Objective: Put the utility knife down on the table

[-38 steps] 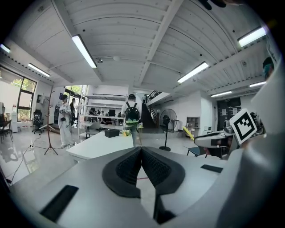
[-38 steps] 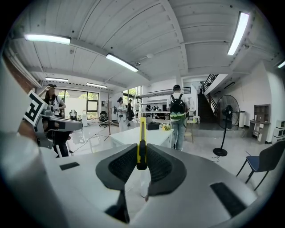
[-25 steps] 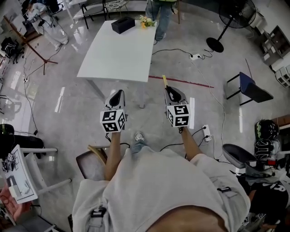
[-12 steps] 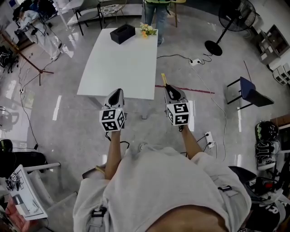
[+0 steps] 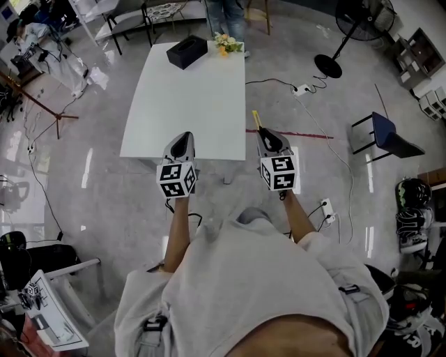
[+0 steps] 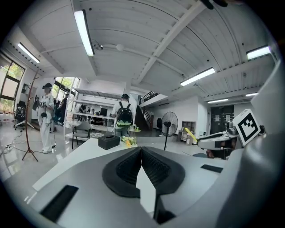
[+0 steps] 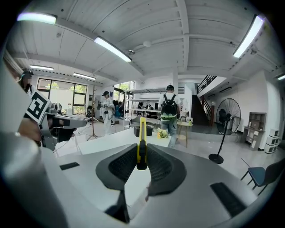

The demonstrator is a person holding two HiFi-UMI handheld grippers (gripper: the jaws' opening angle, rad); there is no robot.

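A yellow utility knife [image 7: 141, 144] stands on edge between the pads of my right gripper [image 7: 141, 151], which is shut on it; its yellow tip [image 5: 255, 118] pokes out ahead of that gripper [image 5: 266, 136] in the head view, just off the white table's [image 5: 185, 97] near right corner. My left gripper [image 5: 181, 145] hangs over the table's near edge. Its jaws [image 6: 141, 153] meet at the tips with nothing between them. In the left gripper view the right gripper [image 6: 213, 139] and the knife's tip [image 6: 190, 135] show at the right.
A black box [image 5: 187, 51] and a small bunch of flowers [image 5: 228, 44] sit at the table's far end. A standing fan [image 5: 348, 21] and a blue chair [image 5: 387, 138] are to the right. Cables and a power strip [image 5: 302, 88] lie on the floor. People stand beyond the table.
Both grippers have moved forward towards the table, the person walking with them. The left one now reaches over the near edge. The knife stays gripped in the right gripper.
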